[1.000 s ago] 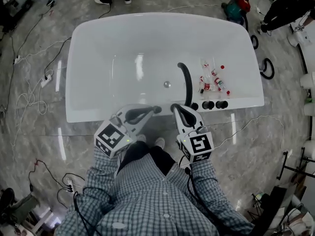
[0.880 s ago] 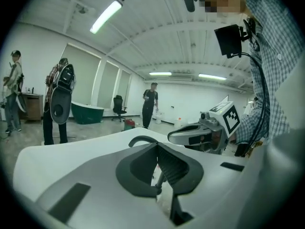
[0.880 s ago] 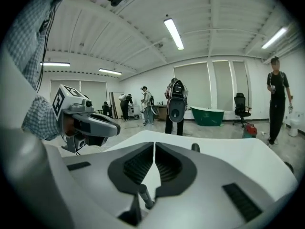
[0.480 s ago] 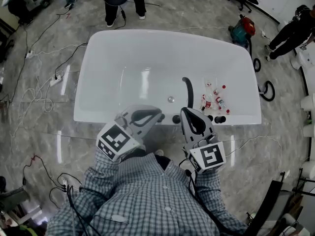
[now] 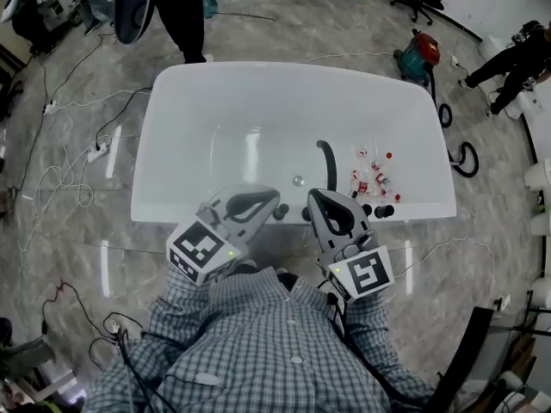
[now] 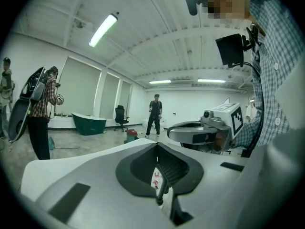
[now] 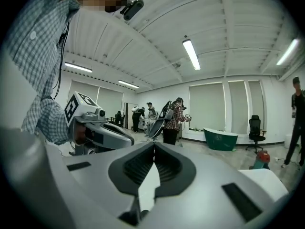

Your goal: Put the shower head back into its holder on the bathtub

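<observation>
The left gripper [image 5: 277, 210] is held out level over a checked shirt [image 5: 275, 342], aimed rightward along the near rim of the white bathtub [image 5: 172, 144], with its jaws pressed together on nothing. Just beside it, the right gripper [image 5: 318, 196] points toward the tub, likewise closed and empty. The black curved shower head [image 5: 326, 160] rises from that rim just beyond the right gripper's tips, touching neither gripper.

Red vac [image 5: 419, 52], sm. bottles [image 5: 372, 177], bystander [image 5: 185, 11]

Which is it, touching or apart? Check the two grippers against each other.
Apart. Head view shows tub rim between the left gripper and right gripper; left gripper view shows the right one off to its side.
</observation>
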The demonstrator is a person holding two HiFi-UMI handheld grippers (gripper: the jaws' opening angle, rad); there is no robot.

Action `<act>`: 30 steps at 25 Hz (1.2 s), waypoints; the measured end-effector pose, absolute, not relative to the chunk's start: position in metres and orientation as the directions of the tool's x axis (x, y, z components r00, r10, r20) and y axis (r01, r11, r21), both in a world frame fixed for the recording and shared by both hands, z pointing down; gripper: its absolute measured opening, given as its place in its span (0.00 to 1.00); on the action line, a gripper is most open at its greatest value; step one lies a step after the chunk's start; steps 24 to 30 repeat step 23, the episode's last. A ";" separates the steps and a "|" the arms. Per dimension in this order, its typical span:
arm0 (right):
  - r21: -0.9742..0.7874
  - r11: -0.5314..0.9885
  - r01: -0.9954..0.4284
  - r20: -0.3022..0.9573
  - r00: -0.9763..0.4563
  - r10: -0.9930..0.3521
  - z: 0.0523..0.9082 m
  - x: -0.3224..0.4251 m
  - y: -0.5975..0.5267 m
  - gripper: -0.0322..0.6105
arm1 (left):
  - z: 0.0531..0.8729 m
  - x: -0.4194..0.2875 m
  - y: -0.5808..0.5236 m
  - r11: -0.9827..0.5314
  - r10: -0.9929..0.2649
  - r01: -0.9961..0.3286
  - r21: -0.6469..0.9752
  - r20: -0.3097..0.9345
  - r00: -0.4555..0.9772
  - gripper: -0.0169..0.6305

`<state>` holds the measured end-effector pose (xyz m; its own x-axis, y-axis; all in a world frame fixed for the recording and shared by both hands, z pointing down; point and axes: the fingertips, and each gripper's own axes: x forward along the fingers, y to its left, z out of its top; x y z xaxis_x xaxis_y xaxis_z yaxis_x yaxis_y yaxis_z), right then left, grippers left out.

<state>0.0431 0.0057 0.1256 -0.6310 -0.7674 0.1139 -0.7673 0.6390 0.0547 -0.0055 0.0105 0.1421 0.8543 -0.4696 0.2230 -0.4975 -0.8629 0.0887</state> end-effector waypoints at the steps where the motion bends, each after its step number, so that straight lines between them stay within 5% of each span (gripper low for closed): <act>1: 0.053 0.641 -0.766 0.123 -0.632 -0.765 0.127 0.042 0.006 0.08 | 0.142 -0.006 0.010 -0.862 -0.471 -0.500 0.090 0.224 0.853 0.04; 30: 0.144 0.692 -0.707 0.079 -0.689 -0.720 0.122 0.022 0.006 0.08 | 0.151 -0.009 0.006 -0.863 -0.472 -0.502 0.057 0.261 0.842 0.04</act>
